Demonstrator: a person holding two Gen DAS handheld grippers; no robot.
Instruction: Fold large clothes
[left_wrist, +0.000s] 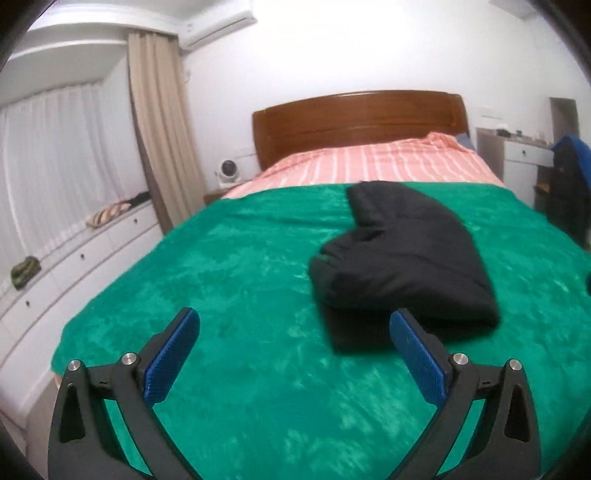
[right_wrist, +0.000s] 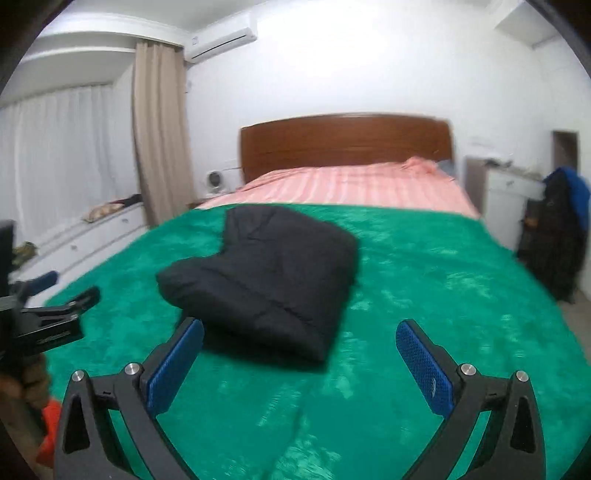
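A black padded garment (left_wrist: 402, 258) lies folded in a thick bundle on the green blanket (left_wrist: 229, 280); it also shows in the right wrist view (right_wrist: 266, 277). My left gripper (left_wrist: 295, 325) is open and empty, held above the blanket just short of the bundle's near edge, to its left. My right gripper (right_wrist: 300, 336) is open and empty, its left blue pad (right_wrist: 177, 365) near the bundle's near corner. The left gripper also shows at the left edge of the right wrist view (right_wrist: 55, 291).
The bed has a wooden headboard (left_wrist: 358, 122) and a pink striped sheet (left_wrist: 373, 162) beyond the green blanket. White drawers (left_wrist: 74, 266) run along the left wall under curtains. A chair with dark clothes (right_wrist: 554, 240) stands at the right.
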